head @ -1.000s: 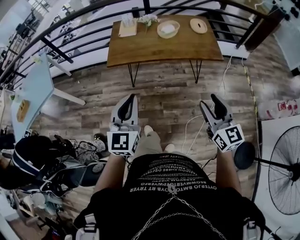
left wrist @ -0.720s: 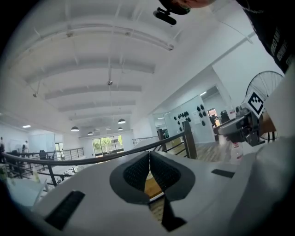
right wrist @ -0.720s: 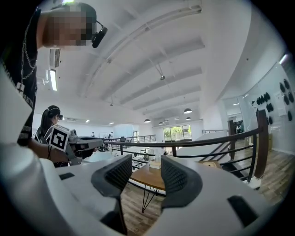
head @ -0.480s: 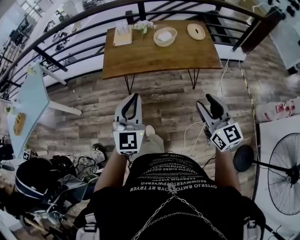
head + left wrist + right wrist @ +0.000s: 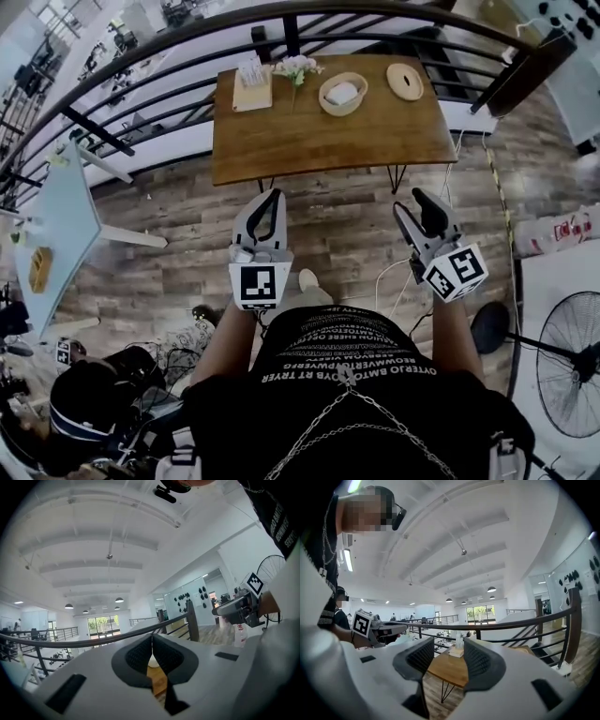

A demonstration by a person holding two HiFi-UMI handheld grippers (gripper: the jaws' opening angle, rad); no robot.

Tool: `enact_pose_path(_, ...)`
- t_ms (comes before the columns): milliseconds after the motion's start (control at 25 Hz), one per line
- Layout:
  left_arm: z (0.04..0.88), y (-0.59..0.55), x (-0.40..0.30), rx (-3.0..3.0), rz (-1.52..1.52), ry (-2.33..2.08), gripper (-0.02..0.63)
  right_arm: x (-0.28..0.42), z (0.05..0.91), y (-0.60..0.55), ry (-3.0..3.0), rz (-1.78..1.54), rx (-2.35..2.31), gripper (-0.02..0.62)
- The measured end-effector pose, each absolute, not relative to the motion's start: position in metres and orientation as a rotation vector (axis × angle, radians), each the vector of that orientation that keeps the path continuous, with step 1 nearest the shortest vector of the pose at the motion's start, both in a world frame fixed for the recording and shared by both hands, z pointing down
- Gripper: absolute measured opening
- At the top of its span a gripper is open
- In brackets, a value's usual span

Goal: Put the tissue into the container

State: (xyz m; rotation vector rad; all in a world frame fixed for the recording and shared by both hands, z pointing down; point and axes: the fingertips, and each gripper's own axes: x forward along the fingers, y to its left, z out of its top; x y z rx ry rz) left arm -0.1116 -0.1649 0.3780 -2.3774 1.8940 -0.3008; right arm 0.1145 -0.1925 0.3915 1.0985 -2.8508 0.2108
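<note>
Fig. 1. I have both grippers out over the plank floor (image 5: pixel 169 253), short of the wooden table (image 5: pixel 328 141).

- Left gripper (image 5: pixel 273 195): jaws together, nothing between them.
- Right gripper (image 5: pixel 411 201): jaws apart, empty.

Along the table's far edge, well apart from both grippers:

- The tissue (image 5: pixel 249 70) stands in a wooden holder (image 5: pixel 251 94) at the left.
- 1 woven container (image 5: pixel 328 103) holds a white lump (image 5: pixel 343 92), right of the flowers (image 5: pixel 295 67).

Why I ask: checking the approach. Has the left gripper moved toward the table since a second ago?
Yes. The left gripper is closer to the table; the strip of floor between them has shrunk.
</note>
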Motion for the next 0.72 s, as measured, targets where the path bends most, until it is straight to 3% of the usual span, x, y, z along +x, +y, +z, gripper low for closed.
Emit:
enact_pose_path(320, 0.375, -0.217, -0.155, -2.406, -0.267, 1.840, 0.029, 0.073, 0.384, -0.237, -2.818, 0.151, 1.172, 0.201)
enact_pose_path(720, 0.375, -0.261, -0.162, -2.458, -0.190, 1.792, 0.029, 0.086, 0.389, -0.277, -2.719, 0.160, 1.296, 0.204)
